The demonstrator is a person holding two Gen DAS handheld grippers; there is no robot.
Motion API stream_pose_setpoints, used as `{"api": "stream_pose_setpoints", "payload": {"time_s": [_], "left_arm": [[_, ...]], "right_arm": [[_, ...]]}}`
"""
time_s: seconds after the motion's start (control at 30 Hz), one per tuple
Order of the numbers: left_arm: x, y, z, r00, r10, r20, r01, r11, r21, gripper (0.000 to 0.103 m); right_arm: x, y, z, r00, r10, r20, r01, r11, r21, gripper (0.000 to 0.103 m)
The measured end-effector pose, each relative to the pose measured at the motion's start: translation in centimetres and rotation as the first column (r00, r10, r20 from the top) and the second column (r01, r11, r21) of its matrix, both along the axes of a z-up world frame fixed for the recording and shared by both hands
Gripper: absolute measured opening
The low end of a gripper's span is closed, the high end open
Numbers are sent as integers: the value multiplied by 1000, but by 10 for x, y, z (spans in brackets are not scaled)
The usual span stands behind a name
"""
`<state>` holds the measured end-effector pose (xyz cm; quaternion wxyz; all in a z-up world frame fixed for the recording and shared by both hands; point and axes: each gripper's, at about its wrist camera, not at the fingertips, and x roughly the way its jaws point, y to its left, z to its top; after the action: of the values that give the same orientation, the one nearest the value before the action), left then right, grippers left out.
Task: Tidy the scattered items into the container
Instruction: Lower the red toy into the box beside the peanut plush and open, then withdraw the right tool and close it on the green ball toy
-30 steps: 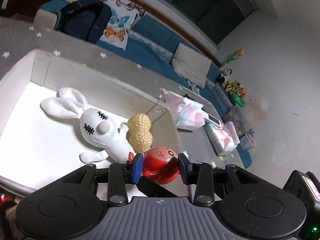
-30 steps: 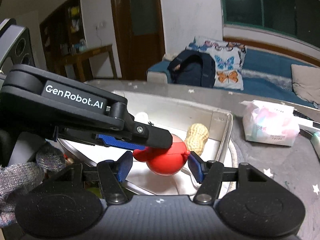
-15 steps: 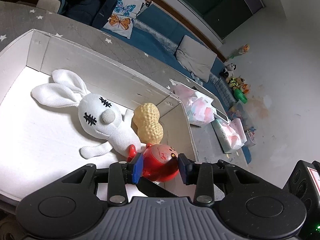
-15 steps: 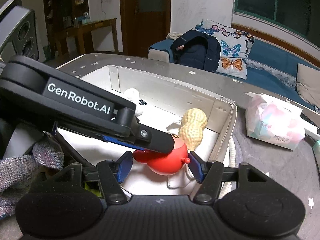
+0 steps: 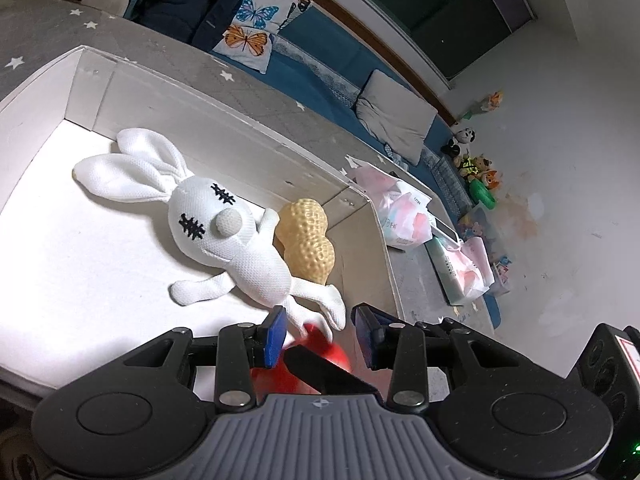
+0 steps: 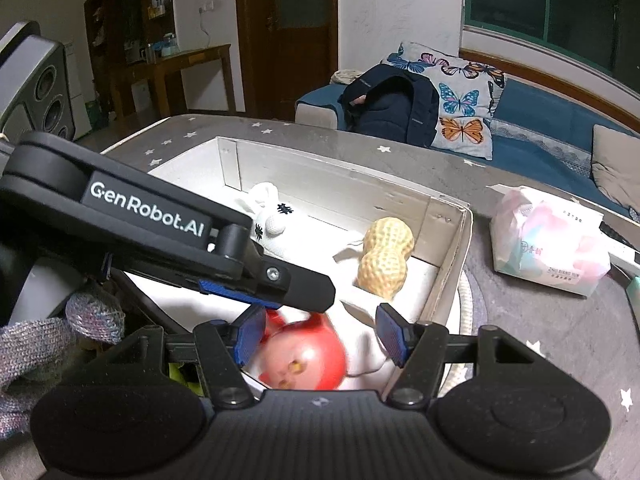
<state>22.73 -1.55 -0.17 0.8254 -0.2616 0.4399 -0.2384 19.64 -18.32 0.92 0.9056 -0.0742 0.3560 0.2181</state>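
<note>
Showing off the left side of the white box [image 5: 200, 112], a hand [image 6: 36, 344] in a grey knit glove sits behind the left gripper [image 5: 320, 334], which reaches in over the box's near edge. Inside the box, a white rabbit [image 5: 224, 236] with stitched eyes lies on its back on the floor, ears toward the box's left end and legs toward its near right corner. A tan peanut [image 5: 308, 240] lies against the rabbit's right side, close to the box's right wall. The red toy [image 6: 308, 356] is in the box's near right corner, just by the rabbit's feet, blurred and face up. It sits low between and under the left gripper's blue pads, which stand fairly wide; whether they press on it cannot be told. The right gripper [image 6: 320, 336] hovers over that same corner with its jaws at a middling gap, the red toy seen between them but its right pad clear of it, holding nothing. The box rests on a grey table [image 6: 540, 340] scattered with white stars. Right of the box, a pink and white tissue pack [image 6: 548, 248] lies on the table, with a second pack [image 5: 464, 268] further right. Beyond the box's far wall stand a dark backpack [image 6: 392, 108] and a butterfly cushion [image 6: 464, 100]
</note>
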Motion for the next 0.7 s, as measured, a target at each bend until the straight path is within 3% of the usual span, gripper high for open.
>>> {"api": "stream_pose_setpoints", "payload": {"time_s": [0.37,0.7], "left_arm": [[-15,2,11,999,12,42,-13,1000,24,40],[-56,15,30,991,48,128,-54,997,46,40]], "right_arm": [[-14,-7,8,999,-23,24,22,999,43,62],[-62,-14,21,995,-44,94,31,991,127,63]]}}
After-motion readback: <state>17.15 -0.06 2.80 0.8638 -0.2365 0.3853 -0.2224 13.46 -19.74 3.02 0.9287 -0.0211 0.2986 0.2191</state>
